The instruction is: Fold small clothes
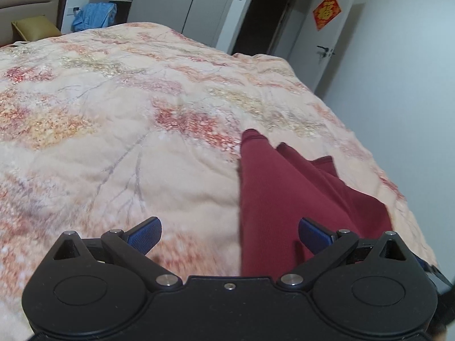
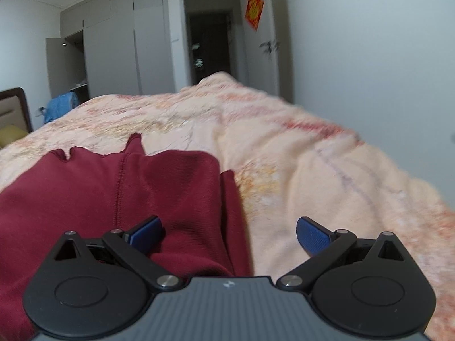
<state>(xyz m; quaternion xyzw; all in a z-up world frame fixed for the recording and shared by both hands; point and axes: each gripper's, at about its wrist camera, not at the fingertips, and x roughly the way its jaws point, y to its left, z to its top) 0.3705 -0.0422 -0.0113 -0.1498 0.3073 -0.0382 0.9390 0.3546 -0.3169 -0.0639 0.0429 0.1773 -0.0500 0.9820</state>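
Both sets of jaws wide apart, nothing held! Your left gripper (image 1: 229, 234) has the dark red garment (image 1: 287, 199) at two o'clock on the floral quilt (image 1: 113, 130); your right gripper (image 2: 229, 234) sees it at ten o'clock. Bring each down on its nearest edge, pinch every layer, lift together evenly.

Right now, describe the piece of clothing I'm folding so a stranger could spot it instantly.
Start at the big bed with the peach floral quilt. Near its close edge, between the open left gripper and open right gripper, lies the dark red garment, the only solid, unpatterned fabric on the quilt.
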